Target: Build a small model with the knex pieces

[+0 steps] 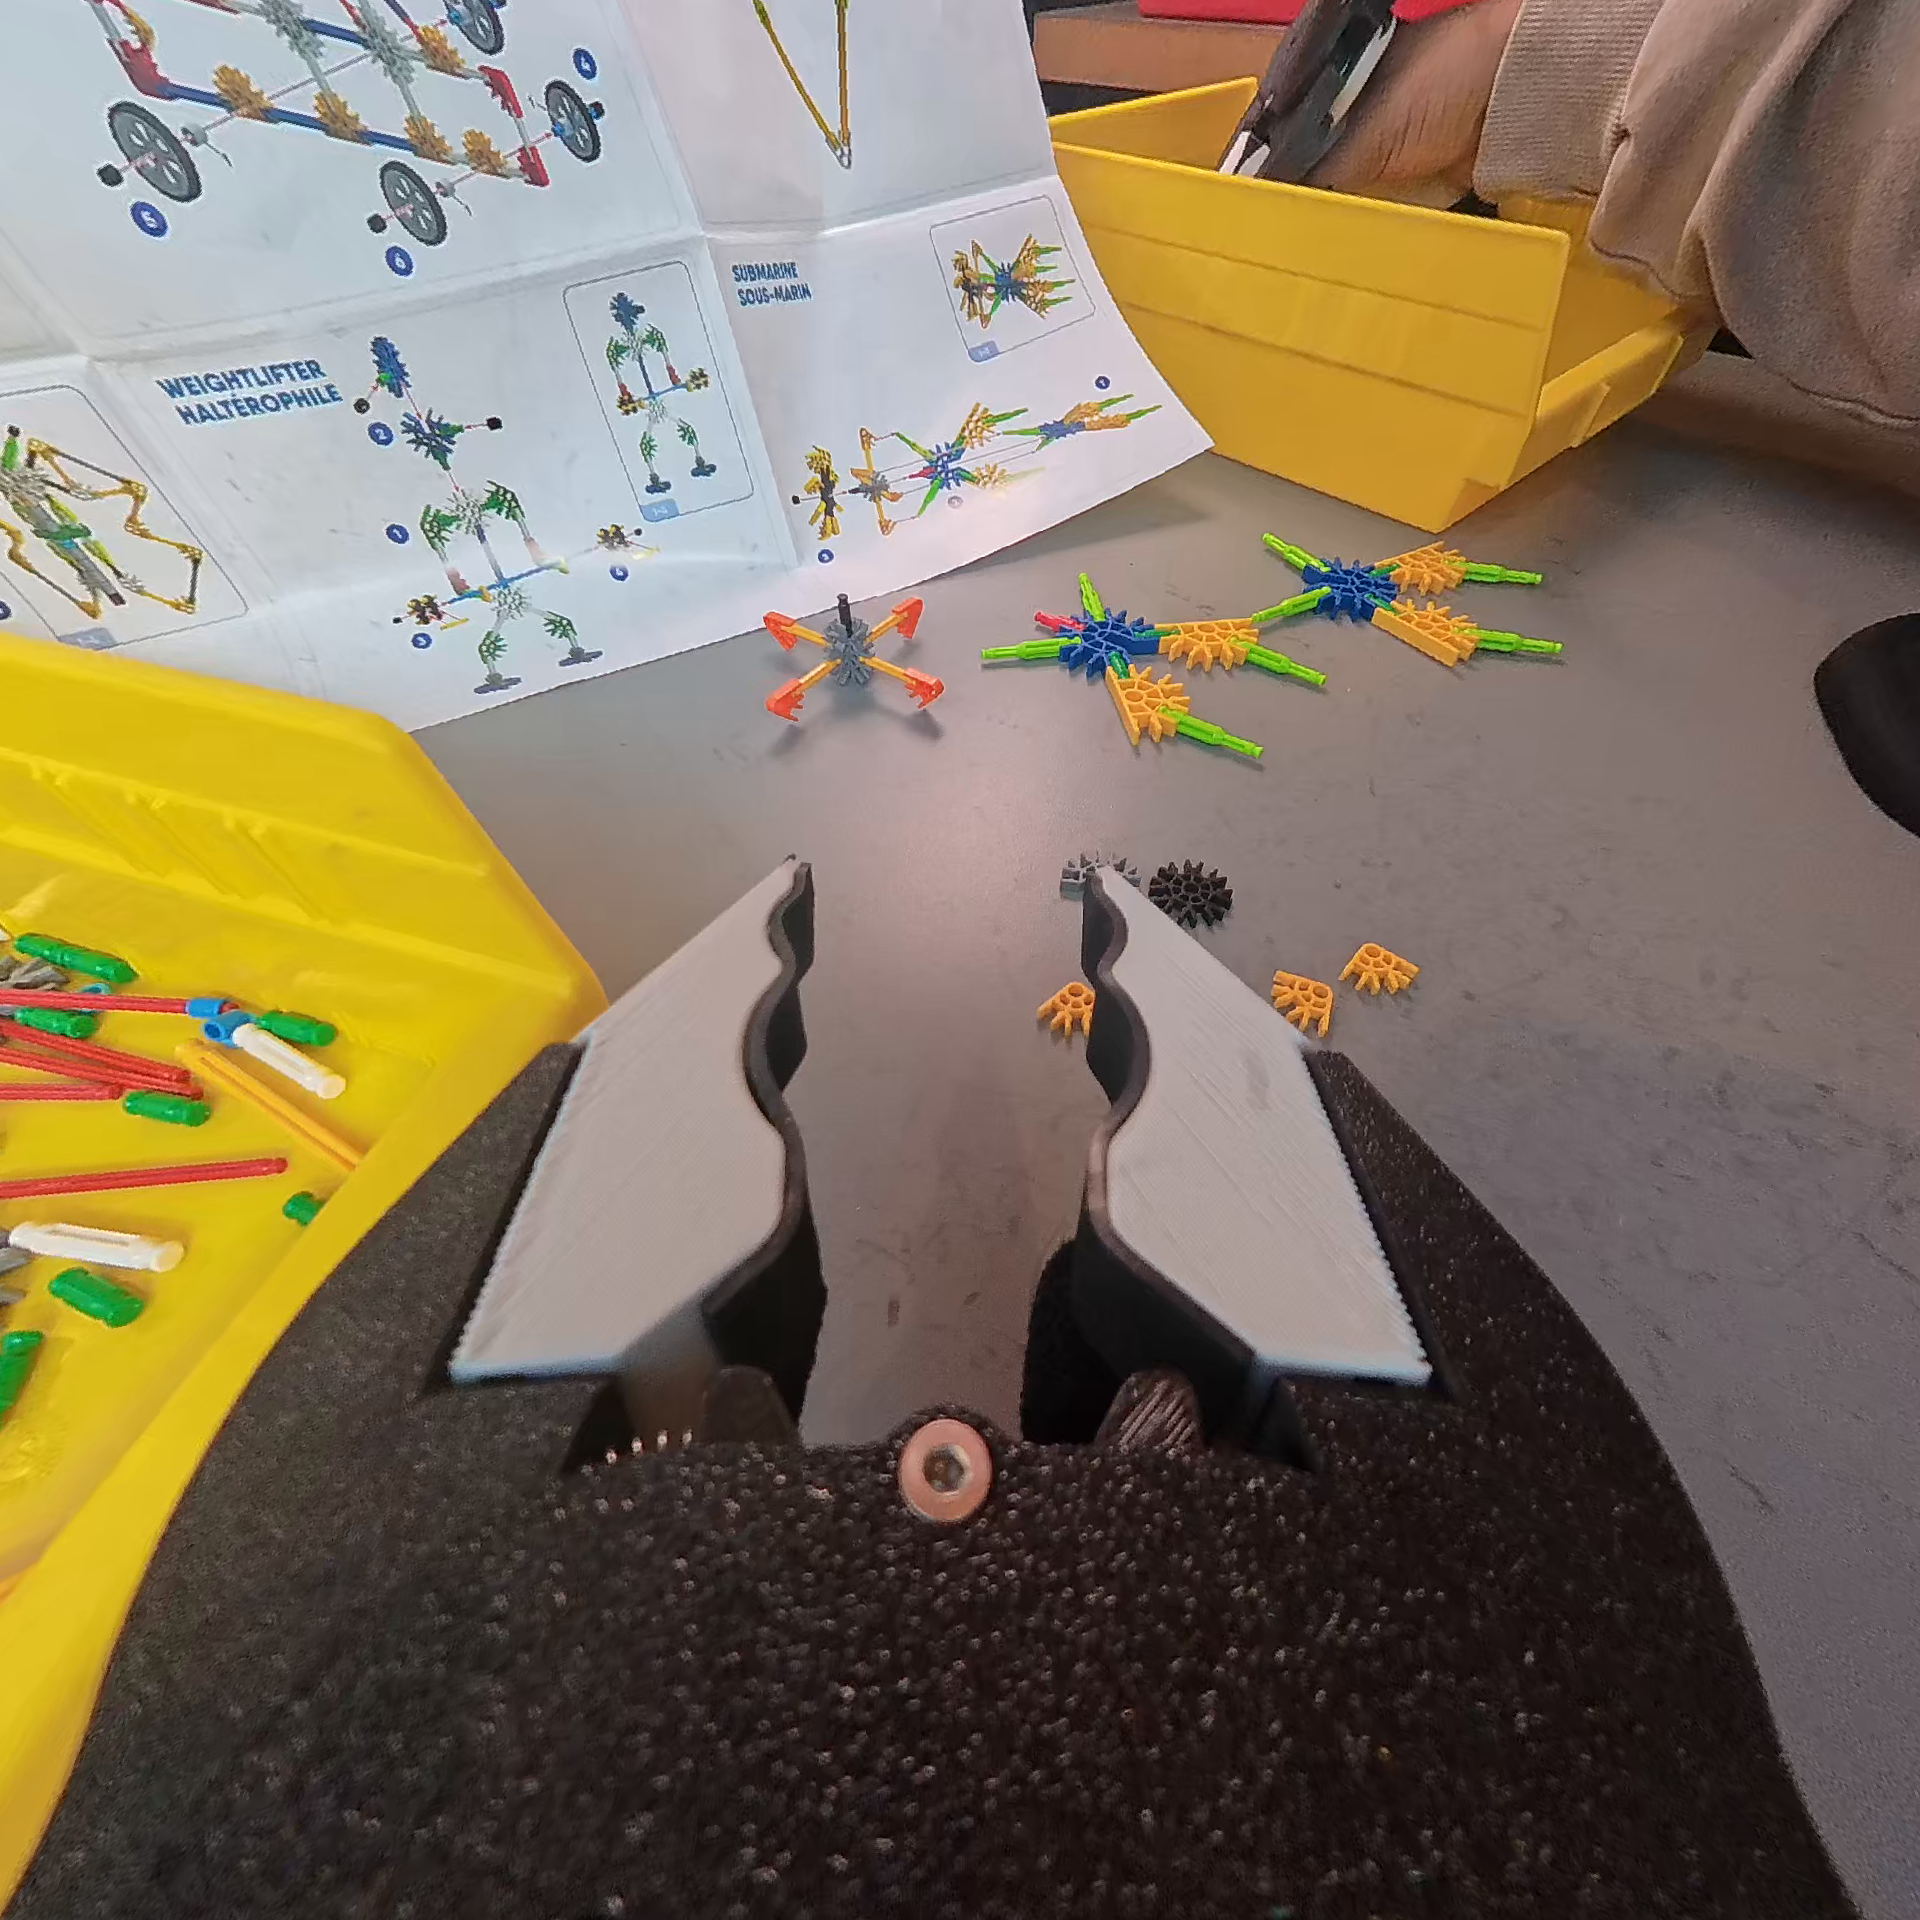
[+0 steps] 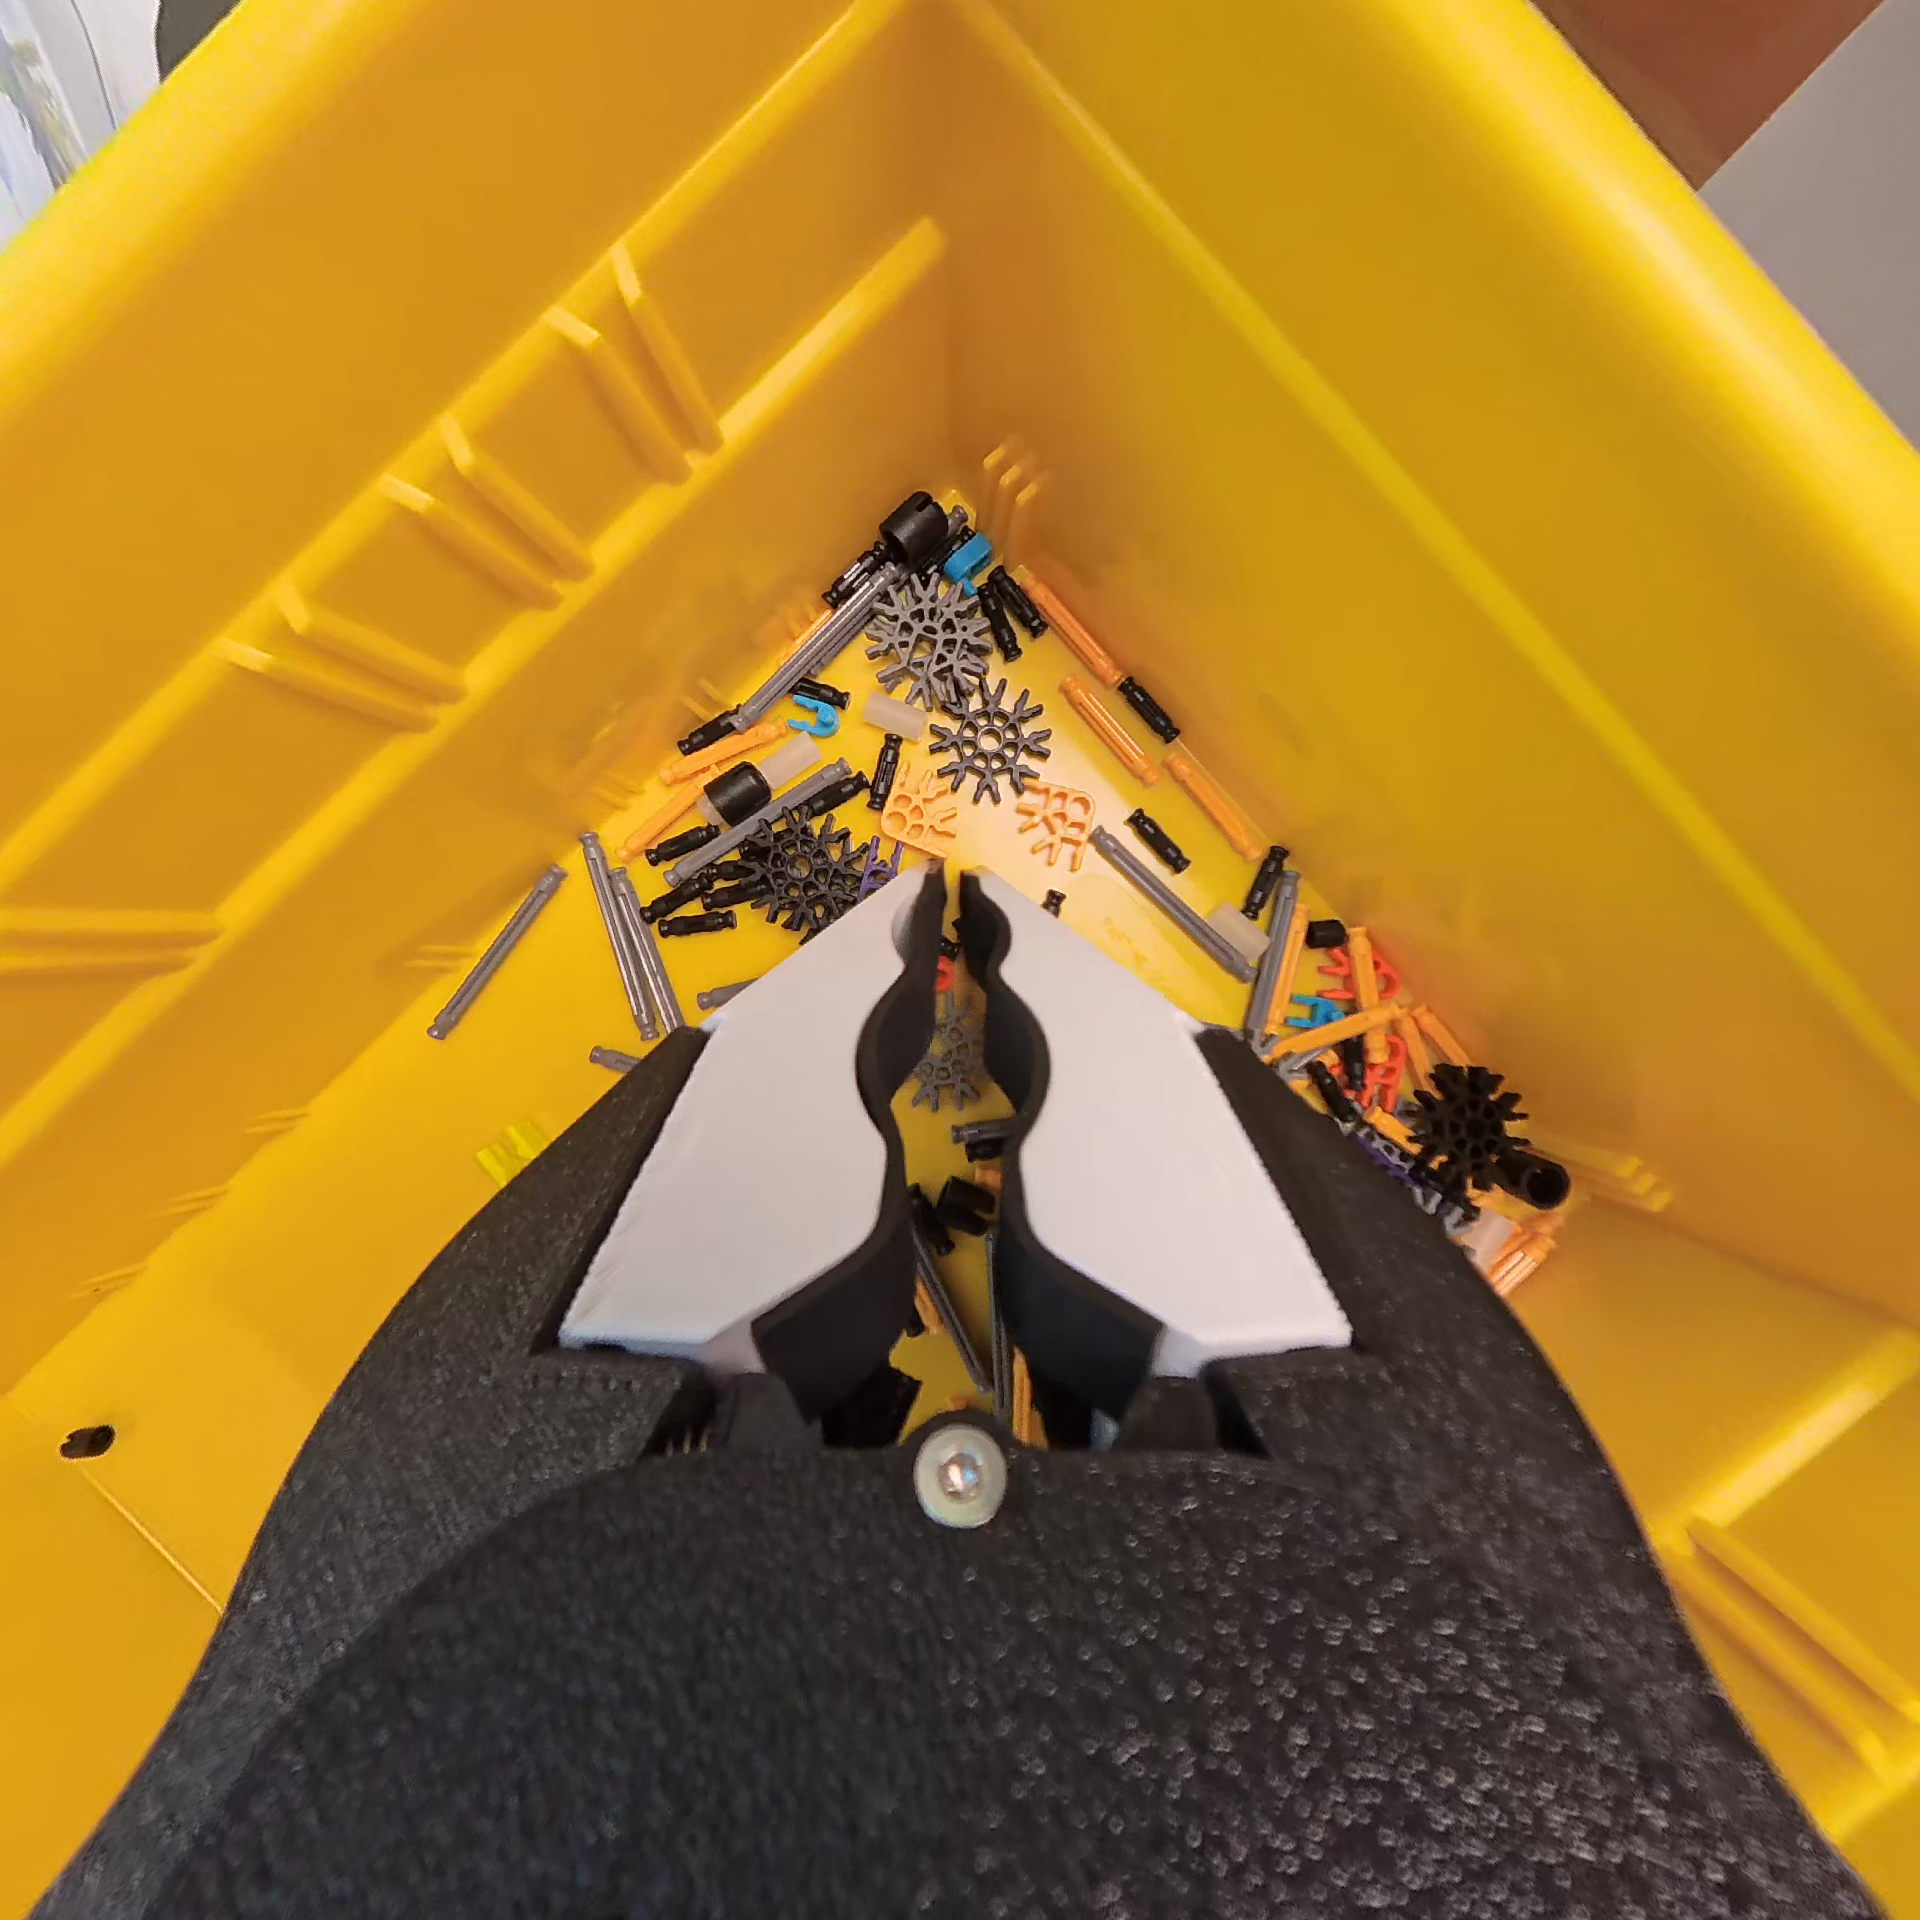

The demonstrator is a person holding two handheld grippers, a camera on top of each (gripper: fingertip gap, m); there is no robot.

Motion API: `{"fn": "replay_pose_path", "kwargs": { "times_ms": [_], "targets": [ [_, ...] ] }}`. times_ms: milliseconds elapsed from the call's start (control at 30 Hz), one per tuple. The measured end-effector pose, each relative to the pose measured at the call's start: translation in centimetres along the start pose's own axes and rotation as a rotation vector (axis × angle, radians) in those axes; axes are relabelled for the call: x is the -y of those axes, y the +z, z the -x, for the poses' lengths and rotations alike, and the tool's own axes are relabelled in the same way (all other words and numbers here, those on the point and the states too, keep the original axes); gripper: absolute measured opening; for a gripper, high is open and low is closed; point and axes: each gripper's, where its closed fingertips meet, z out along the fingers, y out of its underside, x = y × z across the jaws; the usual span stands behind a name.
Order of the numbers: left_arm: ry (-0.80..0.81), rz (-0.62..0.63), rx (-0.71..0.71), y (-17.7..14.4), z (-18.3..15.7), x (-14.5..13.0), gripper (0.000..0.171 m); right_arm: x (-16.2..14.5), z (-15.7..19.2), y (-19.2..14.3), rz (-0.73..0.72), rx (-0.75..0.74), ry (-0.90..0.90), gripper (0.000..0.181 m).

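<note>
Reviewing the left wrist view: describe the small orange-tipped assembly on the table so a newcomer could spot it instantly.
Start at the white instruction sheet lying on the grey table. Just off its near edge stands the small assembly: a grey hub with four yellow rods ending in orange clips and a black peg on top. The blue and green assemblies to its right lie flat.

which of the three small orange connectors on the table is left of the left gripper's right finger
The orange connector tucked against that finger's inner edge; the other two lie to its right.
</note>
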Motion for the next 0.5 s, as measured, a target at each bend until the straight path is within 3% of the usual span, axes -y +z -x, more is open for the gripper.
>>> {"fn": "replay_pose_path", "kwargs": {
  "times_ms": [233,367,500],
  "targets": [
    [0.001,0.000,-0.004,0.0,-0.1,0.0,0.052,1.4,-1.3,-0.5,-0.081,-0.086,0.006,0.006],
    [-0.003,-0.002,-0.004,0.0,0.0,0.0,0.052,1.3,-1.6,-0.1,-0.061,-0.079,-0.001,0.012],
    [-0.004,-0.001,-0.001,0.0,0.1,0.0,0.052,1.1,-1.7,0.3,-0.040,-0.072,0.012,0.008]
  ]
}}
